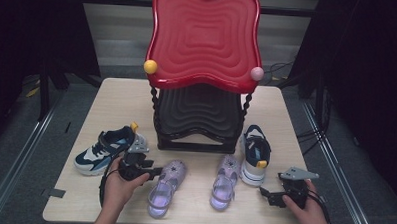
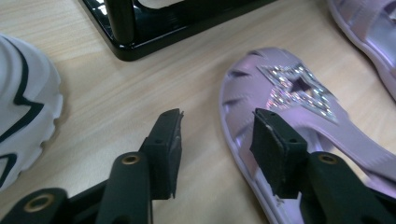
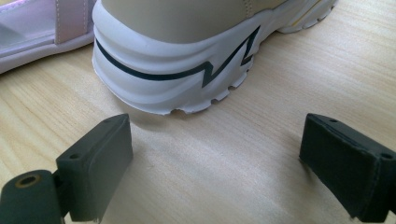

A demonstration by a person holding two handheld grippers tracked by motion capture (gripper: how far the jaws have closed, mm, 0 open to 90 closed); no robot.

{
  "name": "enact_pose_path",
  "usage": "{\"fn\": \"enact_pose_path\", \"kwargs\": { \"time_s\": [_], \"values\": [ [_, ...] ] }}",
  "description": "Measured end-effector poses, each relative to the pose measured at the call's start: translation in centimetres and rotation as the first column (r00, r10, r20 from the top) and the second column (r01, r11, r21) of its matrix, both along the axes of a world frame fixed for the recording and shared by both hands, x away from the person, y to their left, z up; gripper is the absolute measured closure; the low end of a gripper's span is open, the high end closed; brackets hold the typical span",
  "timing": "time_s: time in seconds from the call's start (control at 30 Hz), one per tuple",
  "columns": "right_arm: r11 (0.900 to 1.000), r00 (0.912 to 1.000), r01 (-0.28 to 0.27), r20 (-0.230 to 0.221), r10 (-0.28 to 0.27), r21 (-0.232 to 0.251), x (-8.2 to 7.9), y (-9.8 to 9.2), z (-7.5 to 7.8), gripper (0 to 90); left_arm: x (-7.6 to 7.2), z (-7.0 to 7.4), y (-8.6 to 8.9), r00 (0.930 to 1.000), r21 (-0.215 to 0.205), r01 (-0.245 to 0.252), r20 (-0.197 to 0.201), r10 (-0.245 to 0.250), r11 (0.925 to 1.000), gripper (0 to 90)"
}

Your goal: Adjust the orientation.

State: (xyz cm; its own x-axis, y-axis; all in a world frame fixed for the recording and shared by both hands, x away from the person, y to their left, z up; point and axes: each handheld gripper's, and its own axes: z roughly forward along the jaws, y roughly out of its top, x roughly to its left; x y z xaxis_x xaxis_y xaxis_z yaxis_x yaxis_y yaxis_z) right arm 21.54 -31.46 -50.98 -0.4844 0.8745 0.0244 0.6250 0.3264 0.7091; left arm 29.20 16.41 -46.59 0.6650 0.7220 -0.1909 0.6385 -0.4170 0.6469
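Note:
Two lilac sandals lie on the wooden table (image 1: pixel 112 99) in front of a rack. My left gripper (image 1: pixel 153 171) is at the toe of the left sandal (image 1: pixel 165 188). In the left gripper view the left gripper (image 2: pixel 217 140) stands open astride that sandal's (image 2: pixel 289 93) rim, one jaw over the toe and the other over bare table, neither pad pressing. My right gripper (image 1: pixel 269 194) rests low at the front right, wide open. In the right gripper view the right gripper (image 3: pixel 215 158) faces the white heel of a navy sneaker (image 3: pixel 177 60) with nothing between its jaws.
A red and black two-tier rack (image 1: pixel 204 37) stands mid-table, with a yellow ball (image 1: pixel 150 66) and a pink ball (image 1: pixel 257 73) at its corners. A second navy sneaker (image 1: pixel 104 149) lies left; the right sneaker (image 1: pixel 255 153) and right sandal (image 1: pixel 224 182) lie side by side.

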Motion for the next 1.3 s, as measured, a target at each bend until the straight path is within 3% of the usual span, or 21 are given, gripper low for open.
{"fn": "enact_pose_path", "kwargs": {
  "time_s": [0.1,0.27,0.3,0.6,0.7,0.97,1.0,1.13,1.3],
  "values": [
    [1.0,1.0,0.0,0.0,0.0,0.0,0.0,0.0,0.0,8.7,-1.0,1.0,1.0,0.9997,-0.008,0.012,0.021,-0.012,0.9999,47.9],
    [1.0,1.0,0.0,0.0,0.0,0.0,0.0,0.0,0.0,8.6,-2.2,1.8,1.9,0.9998,0.006,0.012,0.016,-0.012,0.9999,42.3],
    [1.0,1.0,0.0,0.0,0.0,0.0,0.0,0.0,0.0,8.7,-2.8,2.0,2.0,0.9999,-0.022,0.001,0.017,0.0,0.9998,41.7],
    [1.0,1.0,0.002,0.0,-0.002,0.0,0.0,0.0,0.0,8.6,-4.9,2.7,1.4,0.9991,-0.043,0.028,0.034,-0.026,0.9987,42.0],
    [1.0,1.0,0.003,0.0,-0.003,0.0,0.0,0.0,0.0,8.6,-5.3,3.0,1.4,0.9984,-0.045,0.018,0.054,-0.015,0.9988,42.1],
    [1.0,1.0,0.003,0.0,-0.003,0.0,0.0,0.0,0.0,8.6,-5.3,2.1,0.2,0.9973,0.005,0.072,0.011,-0.072,0.9974,44.0],
    [1.0,1.0,0.003,0.0,-0.003,0.0,0.0,0.0,0.0,8.6,-5.0,1.8,-0.1,0.997,0.007,0.077,-0.008,-0.077,0.997,44.9],
    [1.0,1.0,0.002,0.0,-0.002,0.0,0.0,0.0,0.0,8.6,-4.5,1.3,-0.7,0.9963,0.019,0.08,-0.033,-0.079,0.9966,49.5],
    [1.0,1.0,0.003,0.0,-0.003,0.0,0.0,0.0,0.0,8.6,-4.0,1.0,-1.0,0.9988,0.048,0.045,-0.022,-0.044,0.9979,51.0]
  ]
}}
